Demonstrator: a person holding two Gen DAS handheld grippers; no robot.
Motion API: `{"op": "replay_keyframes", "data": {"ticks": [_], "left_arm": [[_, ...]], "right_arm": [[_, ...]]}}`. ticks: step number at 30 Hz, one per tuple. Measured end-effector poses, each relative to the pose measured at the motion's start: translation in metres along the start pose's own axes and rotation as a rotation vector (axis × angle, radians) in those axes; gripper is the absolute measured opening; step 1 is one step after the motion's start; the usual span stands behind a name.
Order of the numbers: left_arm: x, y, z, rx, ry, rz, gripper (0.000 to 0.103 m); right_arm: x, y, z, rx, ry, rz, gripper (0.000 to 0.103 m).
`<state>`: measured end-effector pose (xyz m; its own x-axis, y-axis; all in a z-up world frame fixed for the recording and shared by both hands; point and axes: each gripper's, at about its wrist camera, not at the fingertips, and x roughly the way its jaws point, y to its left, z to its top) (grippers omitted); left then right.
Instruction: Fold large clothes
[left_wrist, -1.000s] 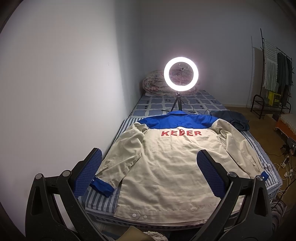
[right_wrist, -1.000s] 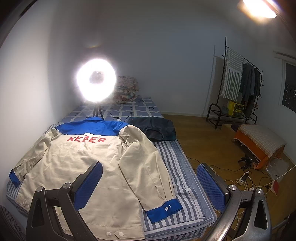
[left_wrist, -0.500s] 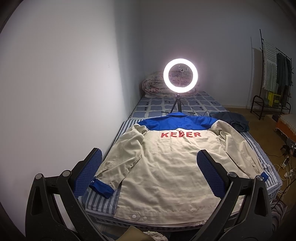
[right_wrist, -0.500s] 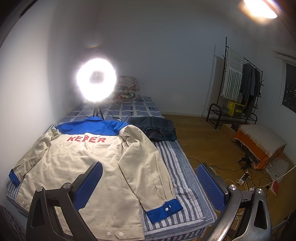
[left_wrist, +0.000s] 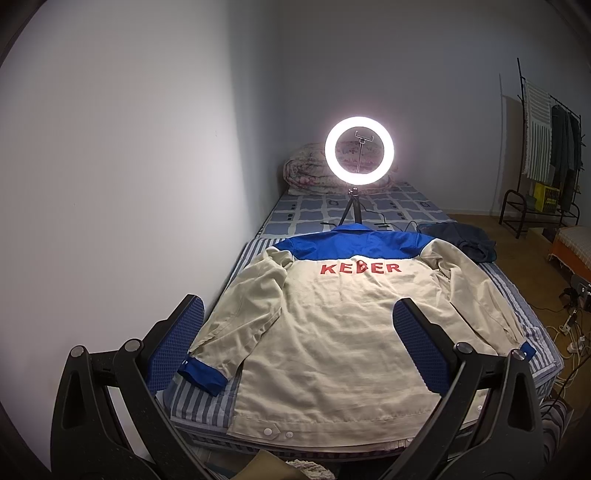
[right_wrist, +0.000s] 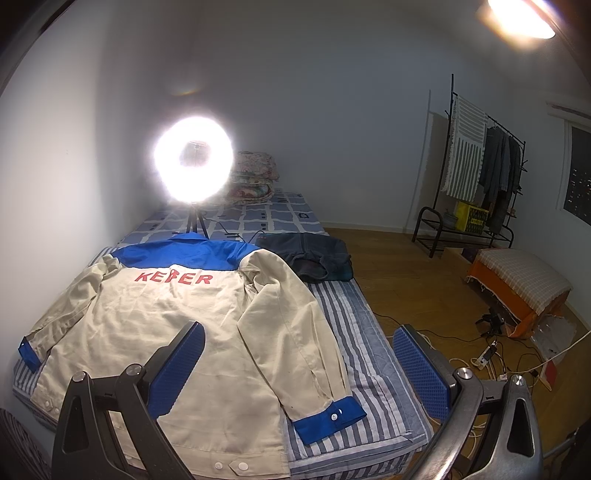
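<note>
The bed with its striped sheet carries the jacket, which lies spread flat with the back up, collar toward the ring lamp and both sleeves out to the sides. No fold is made yet, I think. The left tongs and the right tongs hang above the hem, both wide open and holding nothing. To begin well, each should take one blue cuff and bring the sleeve straight across the back.
</note>
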<state>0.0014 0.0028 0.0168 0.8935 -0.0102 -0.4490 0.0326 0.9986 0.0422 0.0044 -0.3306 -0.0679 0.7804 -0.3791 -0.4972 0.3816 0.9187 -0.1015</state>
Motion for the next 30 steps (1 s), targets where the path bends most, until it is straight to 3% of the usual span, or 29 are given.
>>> {"op": "replay_keyframes", "data": {"ticks": [30], "left_arm": [[0.014,0.012,-0.018,-0.011,0.02,0.022,0.103]], "right_arm": [[0.001,0.028,0.005,-0.04,0.003,0.044,0.103]]}}
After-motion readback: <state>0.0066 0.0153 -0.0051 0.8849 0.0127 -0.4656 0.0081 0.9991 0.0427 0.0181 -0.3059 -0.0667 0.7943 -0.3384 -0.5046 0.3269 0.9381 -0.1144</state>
